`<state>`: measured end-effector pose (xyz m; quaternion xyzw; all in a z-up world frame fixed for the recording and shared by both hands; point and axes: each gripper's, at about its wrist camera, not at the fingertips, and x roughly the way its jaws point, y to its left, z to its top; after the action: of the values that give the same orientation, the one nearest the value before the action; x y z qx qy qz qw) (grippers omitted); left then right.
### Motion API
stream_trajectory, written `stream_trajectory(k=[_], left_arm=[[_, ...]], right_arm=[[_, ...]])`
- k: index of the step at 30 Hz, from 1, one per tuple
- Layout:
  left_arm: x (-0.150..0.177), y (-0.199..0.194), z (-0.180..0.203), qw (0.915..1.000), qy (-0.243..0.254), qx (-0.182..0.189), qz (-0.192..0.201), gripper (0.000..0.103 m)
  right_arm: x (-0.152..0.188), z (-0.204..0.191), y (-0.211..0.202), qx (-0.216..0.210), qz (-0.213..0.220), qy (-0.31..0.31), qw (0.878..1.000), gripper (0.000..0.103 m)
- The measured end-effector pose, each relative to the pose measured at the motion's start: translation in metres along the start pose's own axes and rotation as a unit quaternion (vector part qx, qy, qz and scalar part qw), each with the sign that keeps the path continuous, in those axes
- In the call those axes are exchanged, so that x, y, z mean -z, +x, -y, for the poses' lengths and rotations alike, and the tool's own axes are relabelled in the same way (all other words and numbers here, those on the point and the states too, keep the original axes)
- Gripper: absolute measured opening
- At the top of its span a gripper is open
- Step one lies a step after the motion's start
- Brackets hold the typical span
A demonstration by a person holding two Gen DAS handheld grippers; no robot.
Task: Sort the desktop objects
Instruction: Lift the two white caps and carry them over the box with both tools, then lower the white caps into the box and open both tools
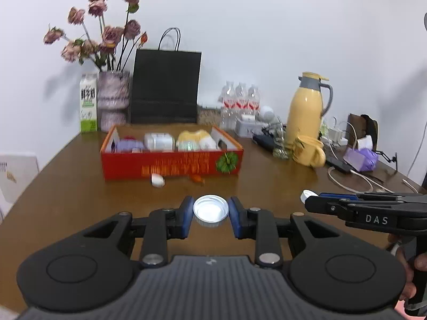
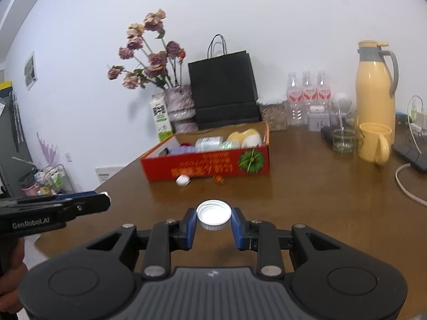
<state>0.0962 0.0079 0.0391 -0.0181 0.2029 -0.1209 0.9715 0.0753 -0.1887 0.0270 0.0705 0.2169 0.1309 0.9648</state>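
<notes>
- Left wrist view: the left gripper (image 1: 211,212) points forward over the brown wooden table (image 1: 80,186), tilted a little downward, its blue pads clamped on a round silvery-white screw cap (image 1: 211,211) held open side up above the tabletop.
- Beyond it stands the red cardboard box (image 1: 172,164) of small containers, with a small white capsule-shaped item (image 1: 157,180) and a small orange item (image 1: 197,178) on the table just in front of the box.
- The right gripper (image 1: 307,196) reaches in level from the right edge with a white cap at its tip; a hand (image 1: 411,264) grasps its handle.
- Right wrist view: the right gripper (image 2: 213,217) points forward and slightly down, its pads closed on a round white ribbed plastic cap (image 2: 213,214), open side up, clear of the table.
- The left gripper (image 2: 104,200) enters level from the left.
</notes>
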Motion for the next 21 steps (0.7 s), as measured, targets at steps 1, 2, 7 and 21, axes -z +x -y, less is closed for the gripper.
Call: stream_trajectory(k=[1, 2, 7, 21], left_arm=[[-0.008, 0.009, -0.002, 1.0000, 0.002, -0.002, 0.000, 0.029], [-0.019, 0.020, -0.005, 1.0000, 0.002, 0.000, 0.003, 0.029], [-0.072, 0.087, -0.031, 0.9999, 0.009, -0.009, 0.010, 0.029], [-0.138, 0.307, -0.083, 0.9855, -0.052, 0.046, -0.155, 0.029]], right_arm=[[-0.009, 0.003, 0.008, 0.002, 0.004, -0.004, 1.000, 0.027], [-0.019, 0.007, 0.016, 0.001, 0.010, -0.009, 1.000, 0.027], [-0.080, 0.026, 0.064, 0.004, 0.030, -0.037, 0.999, 0.027], [-0.151, 0.065, 0.282, -0.004, -0.120, 0.015, 0.993, 0.028]])
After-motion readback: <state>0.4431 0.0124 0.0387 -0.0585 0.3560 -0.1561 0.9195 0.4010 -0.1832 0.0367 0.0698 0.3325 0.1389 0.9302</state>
